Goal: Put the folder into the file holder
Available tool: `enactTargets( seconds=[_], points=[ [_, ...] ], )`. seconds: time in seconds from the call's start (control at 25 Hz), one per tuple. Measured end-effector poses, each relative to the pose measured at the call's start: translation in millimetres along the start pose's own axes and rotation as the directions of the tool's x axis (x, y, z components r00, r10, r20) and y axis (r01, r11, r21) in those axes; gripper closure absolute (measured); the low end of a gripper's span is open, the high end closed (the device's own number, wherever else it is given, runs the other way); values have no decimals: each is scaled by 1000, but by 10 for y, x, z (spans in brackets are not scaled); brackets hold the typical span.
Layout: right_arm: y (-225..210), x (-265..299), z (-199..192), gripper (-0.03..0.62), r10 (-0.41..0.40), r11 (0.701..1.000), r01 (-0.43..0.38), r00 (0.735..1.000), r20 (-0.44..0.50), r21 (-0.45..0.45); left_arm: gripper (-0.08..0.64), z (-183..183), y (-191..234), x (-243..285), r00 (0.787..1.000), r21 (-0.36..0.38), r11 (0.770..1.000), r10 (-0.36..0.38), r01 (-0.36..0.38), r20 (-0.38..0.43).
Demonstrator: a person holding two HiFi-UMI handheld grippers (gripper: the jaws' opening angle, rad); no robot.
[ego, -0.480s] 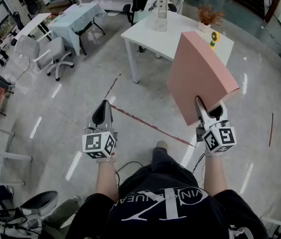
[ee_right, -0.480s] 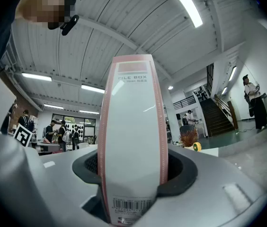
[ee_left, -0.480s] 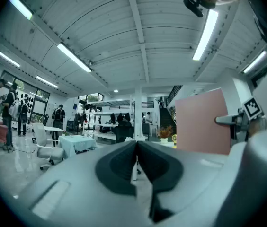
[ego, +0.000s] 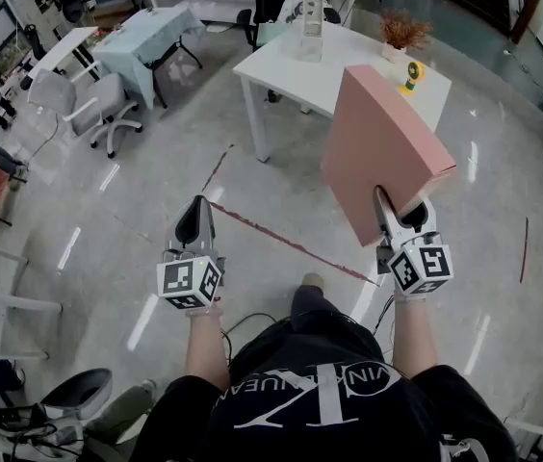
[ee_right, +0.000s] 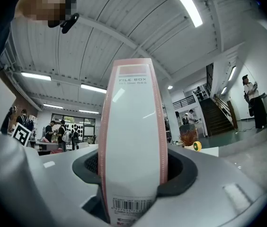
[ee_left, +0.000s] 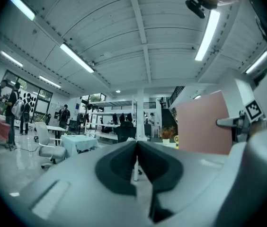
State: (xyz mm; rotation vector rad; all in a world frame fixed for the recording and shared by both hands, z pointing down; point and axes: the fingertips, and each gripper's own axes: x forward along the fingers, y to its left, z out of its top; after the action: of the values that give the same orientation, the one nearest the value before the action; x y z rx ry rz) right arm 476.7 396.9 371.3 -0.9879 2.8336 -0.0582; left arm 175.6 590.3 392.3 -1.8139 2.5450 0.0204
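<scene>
A thick pink folder (ego: 382,147) with a white spine (ee_right: 132,141) marked "FILE BOX" stands upright in my right gripper (ego: 399,218), whose jaws are shut on its lower edge. It hangs in the air above the floor, short of the white table (ego: 291,70). A slim white file holder (ego: 313,6) stands at the far side of that table. My left gripper (ego: 195,221) is held level at the left with its jaws shut and nothing between them. In the left gripper view the folder (ee_left: 204,123) shows at the right.
On the table stand a potted dry plant (ego: 401,32) and a small yellow object (ego: 414,72). A light blue covered table (ego: 146,37) and white office chairs (ego: 89,104) lie at the left. Red tape (ego: 281,239) crosses the grey floor. People stand far off at the back.
The folder and my right gripper have shifted slightly left and away. The left gripper has barely moved.
</scene>
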Motion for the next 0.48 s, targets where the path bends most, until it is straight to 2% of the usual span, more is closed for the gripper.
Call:
enactTargets(
  seconds=[0.48],
  points=[
    [52, 214, -55, 298, 21, 998, -22, 1000, 13, 52, 560, -58, 224, -31, 999, 2, 999, 43, -43, -10]
  ],
)
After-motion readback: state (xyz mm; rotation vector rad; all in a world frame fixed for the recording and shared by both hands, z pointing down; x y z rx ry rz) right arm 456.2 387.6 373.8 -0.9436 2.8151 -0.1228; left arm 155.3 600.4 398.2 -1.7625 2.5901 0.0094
